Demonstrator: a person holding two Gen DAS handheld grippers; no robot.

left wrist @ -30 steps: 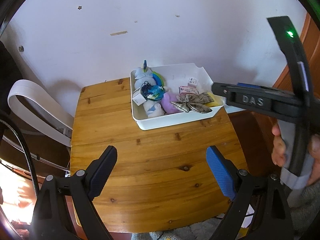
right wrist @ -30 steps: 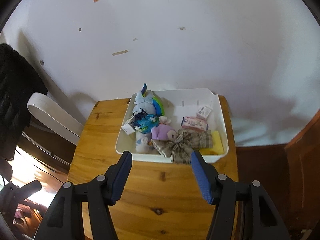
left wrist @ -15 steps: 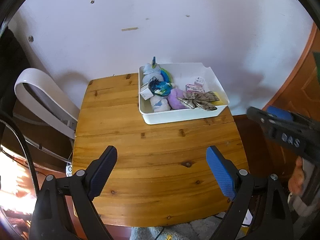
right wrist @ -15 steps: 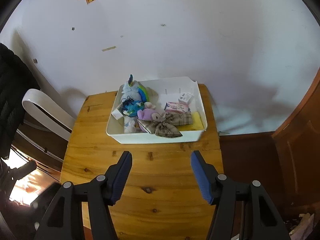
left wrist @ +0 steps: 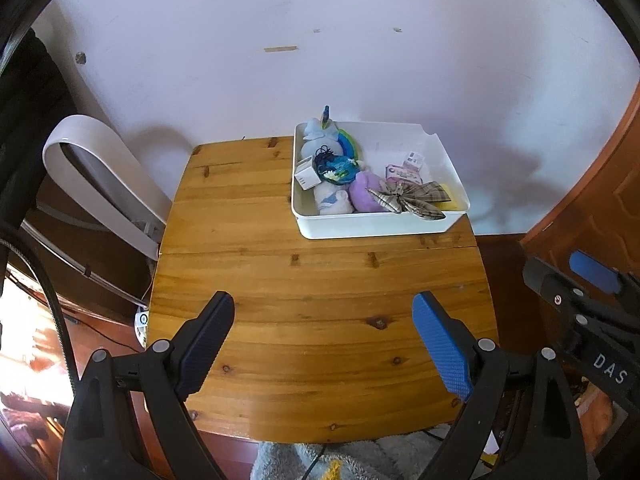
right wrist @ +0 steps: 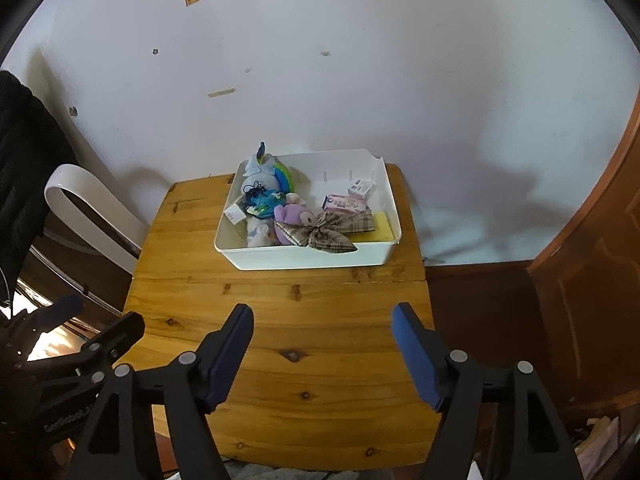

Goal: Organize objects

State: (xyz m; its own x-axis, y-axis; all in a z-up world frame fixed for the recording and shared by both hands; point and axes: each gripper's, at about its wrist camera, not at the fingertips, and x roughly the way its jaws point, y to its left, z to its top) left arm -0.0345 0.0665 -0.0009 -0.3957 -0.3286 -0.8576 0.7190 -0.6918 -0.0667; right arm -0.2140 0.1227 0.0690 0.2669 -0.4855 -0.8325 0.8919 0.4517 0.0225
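Over the near half of the wooden table (left wrist: 320,344), bare planks, the left gripper (left wrist: 323,346) hangs with jaws wide apart, and the right gripper (right wrist: 322,354) is opening (nothing between either pair). At the far right corner, against the wall, sits the white bin (right wrist: 312,258) of toys.

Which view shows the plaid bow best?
The right wrist view: the plaid bow faces the camera, both loops and the knot clear, draped over the white bin's front rim. The left wrist view shows it more obliquely, partly foreshortened.
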